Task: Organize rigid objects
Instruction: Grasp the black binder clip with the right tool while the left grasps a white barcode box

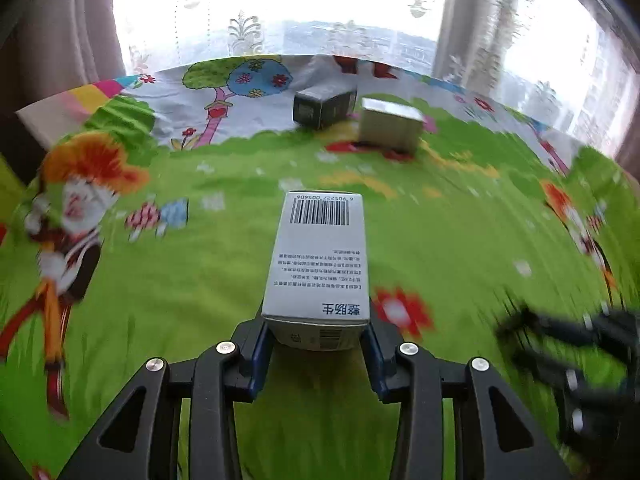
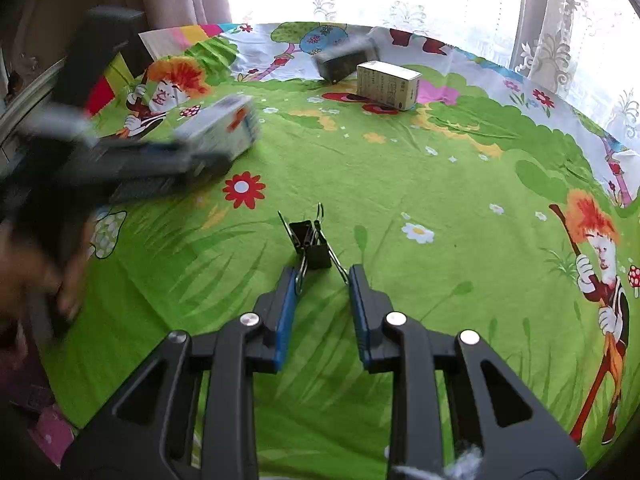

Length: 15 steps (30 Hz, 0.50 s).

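Note:
My left gripper [image 1: 318,334] is shut on a grey-white medicine box [image 1: 320,264] with a barcode, held above the green cartoon cloth. It shows blurred in the right wrist view [image 2: 224,128]. My right gripper [image 2: 322,276] is open, its fingertips just behind two black binder clips [image 2: 312,240] on the cloth; the clip handles reach between the fingertips. It shows blurred in the left wrist view [image 1: 568,356]. A dark box [image 1: 324,106] and a cream box [image 1: 390,128] lie at the far side, close together; they also show in the right wrist view, the dark box [image 2: 344,60] and the cream box [image 2: 388,84].
The cloth [image 2: 440,200] covers the table. Curtains and a bright window stand behind the far edge. A person's hand [image 2: 36,272] holds the left gripper at the left of the right wrist view.

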Tool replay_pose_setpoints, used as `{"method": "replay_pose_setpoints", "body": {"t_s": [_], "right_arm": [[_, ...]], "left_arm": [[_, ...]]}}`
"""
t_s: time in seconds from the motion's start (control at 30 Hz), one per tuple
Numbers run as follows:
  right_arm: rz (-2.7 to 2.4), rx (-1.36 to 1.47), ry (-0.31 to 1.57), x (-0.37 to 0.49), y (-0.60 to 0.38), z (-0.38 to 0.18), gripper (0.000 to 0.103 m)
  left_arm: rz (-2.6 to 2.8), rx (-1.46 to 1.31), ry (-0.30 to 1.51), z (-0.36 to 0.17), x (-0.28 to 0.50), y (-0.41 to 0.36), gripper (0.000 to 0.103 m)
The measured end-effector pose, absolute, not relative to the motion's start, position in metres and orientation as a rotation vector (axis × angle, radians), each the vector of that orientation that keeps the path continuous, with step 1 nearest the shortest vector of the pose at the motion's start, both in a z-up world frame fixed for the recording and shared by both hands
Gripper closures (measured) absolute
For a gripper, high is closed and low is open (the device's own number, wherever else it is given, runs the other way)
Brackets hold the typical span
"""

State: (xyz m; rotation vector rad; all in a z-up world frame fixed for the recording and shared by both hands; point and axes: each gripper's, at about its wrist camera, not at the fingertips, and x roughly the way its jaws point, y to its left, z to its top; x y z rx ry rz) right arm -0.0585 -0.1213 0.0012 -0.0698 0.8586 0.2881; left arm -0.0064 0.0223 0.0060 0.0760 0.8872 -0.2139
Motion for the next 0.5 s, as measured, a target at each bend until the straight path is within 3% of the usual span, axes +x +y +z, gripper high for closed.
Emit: {"method": "replay_pose_setpoints", "body": {"t_s": [0.13, 0.23, 0.3, 0.4, 0.43, 0.47, 0.5], "right_arm": [[0.284, -0.079, 0.857, -0.058, -0.121, 0.001, 0.072], [0.279, -0.092, 0.855, -0.059, -0.119, 0.001, 0.072], [0.278, -0.094, 0.854, -0.059, -0.119, 0.001, 0.072], [0.28, -0.09, 0.854, -0.06, -0.119, 0.001, 0.072], [0.28, -0.09, 0.854, -0.059, -0.119, 0.001, 0.072], [0.281, -0.089, 0.854, -0.059, -0.119, 0.001, 0.072], [0.281, -0.089, 0.854, -0.059, -0.12, 0.001, 0.072]], "left_arm": [[-0.219, 0.138, 0.878, 0.007, -0.011, 0.013, 0.06], [-0.212, 0.146, 0.893, 0.007, 0.001, 0.01, 0.039], [-0.203, 0.171, 0.875, 0.008, 0.005, 0.007, 0.035], [-0.224, 0.163, 0.876, 0.005, 0.008, 0.009, 0.039], [-0.237, 0.149, 0.878, 0.004, 0.008, 0.01, 0.054], [-0.243, 0.138, 0.876, 0.005, 0.008, 0.011, 0.062], [-0.233, 0.14, 0.874, 0.005, 0.007, 0.012, 0.062]]}}
